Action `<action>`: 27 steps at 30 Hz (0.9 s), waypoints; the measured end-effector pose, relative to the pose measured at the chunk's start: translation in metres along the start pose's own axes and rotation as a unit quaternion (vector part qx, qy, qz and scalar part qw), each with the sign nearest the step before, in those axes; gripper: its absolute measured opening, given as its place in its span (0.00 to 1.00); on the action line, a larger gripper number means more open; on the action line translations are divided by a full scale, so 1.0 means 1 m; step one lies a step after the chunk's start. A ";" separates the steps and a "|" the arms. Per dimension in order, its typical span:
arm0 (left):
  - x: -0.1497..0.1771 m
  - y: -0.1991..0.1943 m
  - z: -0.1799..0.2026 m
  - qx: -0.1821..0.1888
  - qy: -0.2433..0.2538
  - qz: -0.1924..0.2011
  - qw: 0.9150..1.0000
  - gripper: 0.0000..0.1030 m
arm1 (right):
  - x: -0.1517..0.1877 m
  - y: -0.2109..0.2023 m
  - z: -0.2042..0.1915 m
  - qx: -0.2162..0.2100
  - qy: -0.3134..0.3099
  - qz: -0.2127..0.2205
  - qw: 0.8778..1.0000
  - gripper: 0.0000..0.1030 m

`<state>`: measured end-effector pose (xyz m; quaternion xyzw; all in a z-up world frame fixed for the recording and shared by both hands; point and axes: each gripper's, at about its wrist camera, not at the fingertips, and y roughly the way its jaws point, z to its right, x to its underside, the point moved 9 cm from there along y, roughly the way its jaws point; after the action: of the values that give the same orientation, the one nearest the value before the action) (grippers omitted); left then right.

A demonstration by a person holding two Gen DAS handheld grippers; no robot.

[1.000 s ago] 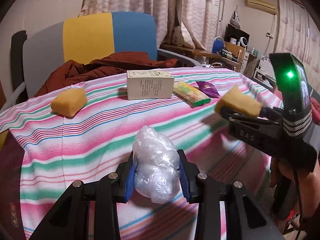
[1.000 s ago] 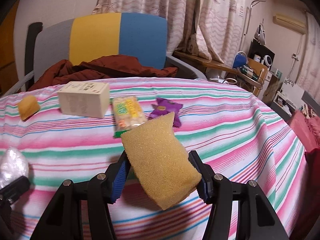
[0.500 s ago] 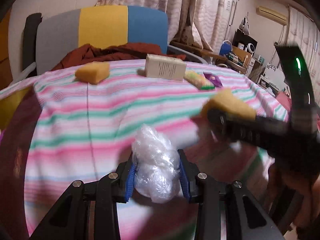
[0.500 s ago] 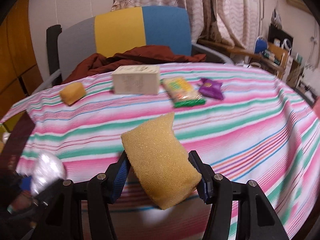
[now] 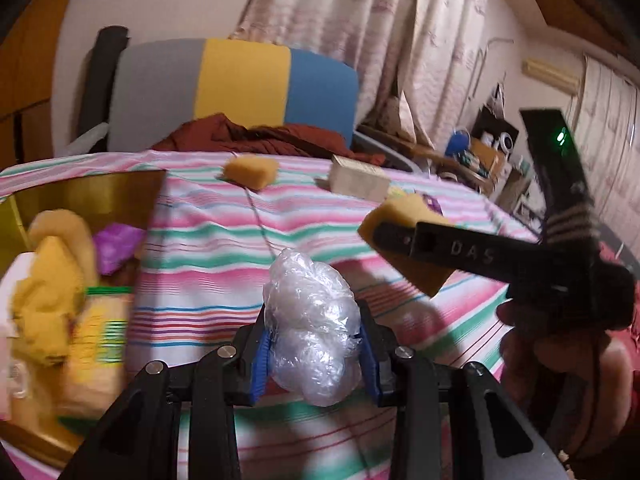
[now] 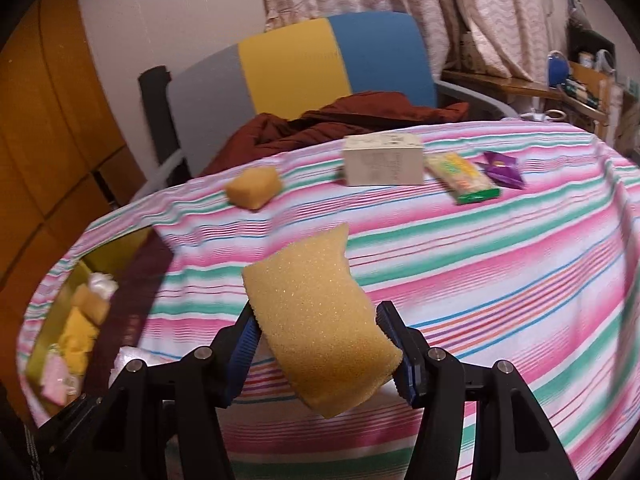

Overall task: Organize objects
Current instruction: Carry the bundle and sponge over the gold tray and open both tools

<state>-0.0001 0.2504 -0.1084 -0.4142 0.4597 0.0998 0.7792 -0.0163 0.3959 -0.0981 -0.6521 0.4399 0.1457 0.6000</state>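
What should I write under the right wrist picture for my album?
Right gripper holding a yellow sponge above the striped tablecloth, with a box and snack packets beyond.

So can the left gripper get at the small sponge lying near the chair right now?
Probably not yet. The left gripper is shut on the plastic bag, so its jaws are full. The path across the striped cloth to the small sponge looks free otherwise.

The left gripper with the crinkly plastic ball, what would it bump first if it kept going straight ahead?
Probably the striped tablecloth first. Beyond it lies a small yellow sponge. The left gripper holds the plastic ball; depth is hard to judge.
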 end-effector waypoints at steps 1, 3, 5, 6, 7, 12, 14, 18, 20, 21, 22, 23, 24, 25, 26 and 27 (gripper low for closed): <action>-0.002 -0.007 -0.005 -0.002 -0.004 0.005 1.000 0.36 | 0.000 -0.001 -0.008 -0.007 -0.003 0.000 1.000 0.57; -0.005 -0.021 -0.017 -0.005 -0.015 0.015 1.000 0.36 | 0.000 -0.003 -0.028 -0.023 -0.015 0.000 1.000 0.57; -0.010 -0.034 -0.030 -0.009 -0.028 0.026 0.999 0.36 | -0.001 -0.002 -0.046 -0.037 -0.026 -0.001 0.999 0.57; -0.013 -0.040 -0.037 -0.013 -0.033 0.031 0.999 0.36 | -0.002 -0.002 -0.057 -0.045 -0.033 -0.002 0.998 0.57; -0.016 -0.044 -0.044 -0.018 -0.037 0.035 0.999 0.36 | -0.002 -0.002 -0.068 -0.054 -0.039 -0.003 0.998 0.57; -0.026 -0.064 -0.088 -0.049 -0.065 0.051 0.995 0.36 | -0.006 0.004 -0.118 -0.088 -0.075 -0.011 0.993 0.57; -0.030 -0.071 -0.110 -0.062 -0.078 0.054 0.994 0.36 | -0.008 0.009 -0.136 -0.098 -0.092 -0.017 0.991 0.57; -0.040 -0.081 -0.154 -0.090 -0.105 0.062 0.988 0.36 | -0.016 0.023 -0.182 -0.115 -0.151 -0.024 0.982 0.58; -0.045 -0.086 -0.177 -0.107 -0.117 0.065 0.985 0.36 | -0.020 0.031 -0.199 -0.118 -0.175 -0.027 0.977 0.58; -0.046 -0.087 -0.187 -0.113 -0.123 0.063 0.984 0.36 | -0.022 0.037 -0.208 -0.119 -0.188 -0.031 0.975 0.58; -0.047 -0.087 -0.198 -0.120 -0.128 0.057 0.983 0.36 | -0.024 0.044 -0.217 -0.122 -0.199 -0.036 0.972 0.58; -0.048 -0.088 -0.208 -0.126 -0.132 0.056 0.982 0.36 | -0.025 0.050 -0.224 -0.127 -0.205 -0.040 0.970 0.58; -0.050 -0.089 -0.221 -0.134 -0.140 0.054 0.980 0.36 | -0.028 0.059 -0.232 -0.129 -0.212 -0.048 0.968 0.58; -0.050 -0.088 -0.229 -0.138 -0.145 0.049 0.979 0.36 | -0.029 0.066 -0.237 -0.127 -0.216 -0.053 0.967 0.58; -0.050 -0.088 -0.238 -0.141 -0.151 0.046 0.977 0.36 | -0.031 0.073 -0.242 -0.126 -0.218 -0.058 0.966 0.59; -0.050 -0.088 -0.246 -0.146 -0.158 0.043 0.976 0.36 | -0.033 0.083 -0.248 -0.129 -0.219 -0.064 0.965 0.60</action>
<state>-0.1368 0.0243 -0.0778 -0.4826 0.3287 0.2636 0.7678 -0.1808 0.1924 -0.0694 -0.7028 0.2324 0.3015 0.6009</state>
